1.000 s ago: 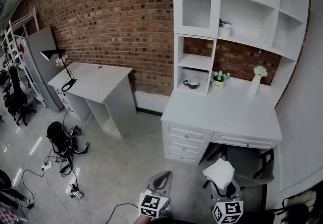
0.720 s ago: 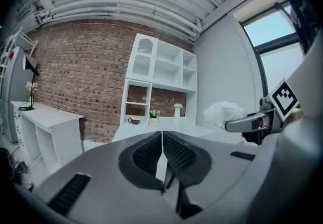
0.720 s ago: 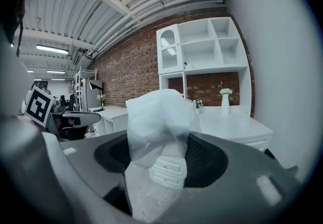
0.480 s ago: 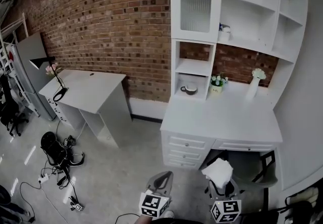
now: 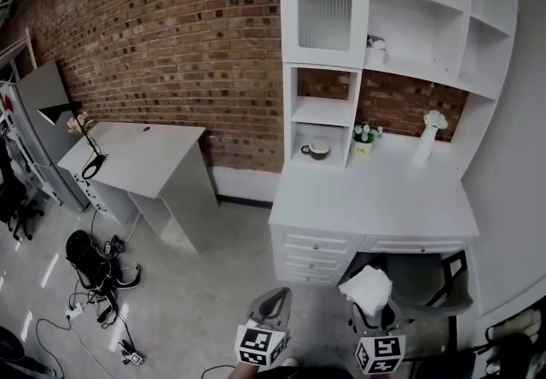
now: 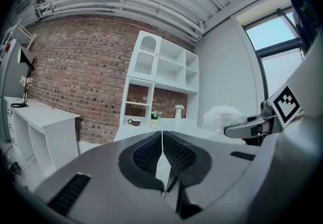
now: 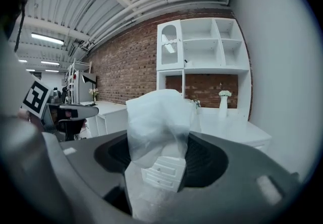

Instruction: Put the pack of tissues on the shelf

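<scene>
My right gripper (image 5: 373, 309) is shut on the white pack of tissues (image 5: 368, 287), which sticks up between its jaws at the bottom of the head view. In the right gripper view the pack of tissues (image 7: 159, 132) fills the middle, clamped between the dark pads. My left gripper (image 5: 271, 307) hangs beside it, shut and empty; its pads (image 6: 174, 153) meet in the left gripper view. Ahead stands the white desk (image 5: 375, 198) with its shelf unit (image 5: 401, 36) against the brick wall, some way from both grippers.
On the desk's lower shelves sit a bowl (image 5: 316, 148), a small potted plant (image 5: 365, 137) and a white vase (image 5: 426, 137). A second white desk (image 5: 141, 160) with a lamp stands at the left. Cables and a black bag (image 5: 90, 262) lie on the floor. A chair (image 5: 426, 283) is tucked under the desk.
The view has moved a little toward the desk and swung left; the shelf unit appears slightly nearer. Both grippers keep their places at the bottom, the right still holding the tissues.
</scene>
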`<state>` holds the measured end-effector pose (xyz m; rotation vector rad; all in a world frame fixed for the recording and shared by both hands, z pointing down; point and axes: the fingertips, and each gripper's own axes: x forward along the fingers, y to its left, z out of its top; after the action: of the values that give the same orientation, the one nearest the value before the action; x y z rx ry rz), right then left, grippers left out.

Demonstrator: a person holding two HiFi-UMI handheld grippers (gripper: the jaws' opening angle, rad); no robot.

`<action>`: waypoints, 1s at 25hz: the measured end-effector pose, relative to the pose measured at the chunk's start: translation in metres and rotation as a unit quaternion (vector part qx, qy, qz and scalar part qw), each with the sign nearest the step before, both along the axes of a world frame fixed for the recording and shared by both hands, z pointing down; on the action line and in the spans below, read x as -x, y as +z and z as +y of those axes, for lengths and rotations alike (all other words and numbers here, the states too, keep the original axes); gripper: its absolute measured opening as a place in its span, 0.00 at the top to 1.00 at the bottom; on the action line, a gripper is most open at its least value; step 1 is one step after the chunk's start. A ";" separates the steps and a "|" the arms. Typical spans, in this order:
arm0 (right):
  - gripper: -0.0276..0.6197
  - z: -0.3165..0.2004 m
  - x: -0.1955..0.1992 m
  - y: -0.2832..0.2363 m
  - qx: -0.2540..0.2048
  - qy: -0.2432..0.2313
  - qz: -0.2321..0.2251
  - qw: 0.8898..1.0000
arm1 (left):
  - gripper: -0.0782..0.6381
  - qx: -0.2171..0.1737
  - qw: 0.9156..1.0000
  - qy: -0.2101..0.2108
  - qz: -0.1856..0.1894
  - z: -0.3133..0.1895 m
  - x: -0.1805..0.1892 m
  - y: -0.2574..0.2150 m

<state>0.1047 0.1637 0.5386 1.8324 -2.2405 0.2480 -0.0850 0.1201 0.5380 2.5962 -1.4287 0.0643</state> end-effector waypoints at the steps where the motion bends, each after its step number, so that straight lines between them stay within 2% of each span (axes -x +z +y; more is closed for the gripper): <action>1: 0.53 -0.003 -0.002 0.001 0.001 0.003 0.003 1.000 | 0.87 0.001 1.000 0.002 -0.001 -0.002 -0.002 0.001; 7: 0.53 -0.021 -0.006 0.002 0.004 0.005 -0.006 1.000 | 0.87 0.011 1.000 0.004 -0.010 -0.017 -0.005 0.005; 12: 0.53 -0.040 -0.010 0.006 0.009 -0.005 0.025 1.000 | 0.87 0.017 1.000 -0.005 -0.007 -0.037 -0.007 0.007; 19: 0.53 -0.074 -0.022 0.004 0.007 -0.017 0.019 1.000 | 0.87 0.028 0.999 -0.015 -0.015 -0.063 -0.017 0.011; 25: 0.53 -0.103 -0.042 0.011 0.025 -0.019 0.033 0.999 | 0.87 0.020 0.999 -0.024 -0.013 -0.088 -0.034 0.008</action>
<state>0.1469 0.0610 0.5495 1.7451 -2.2015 0.2299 -0.0510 0.0316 0.5463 2.5366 -1.4827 0.1183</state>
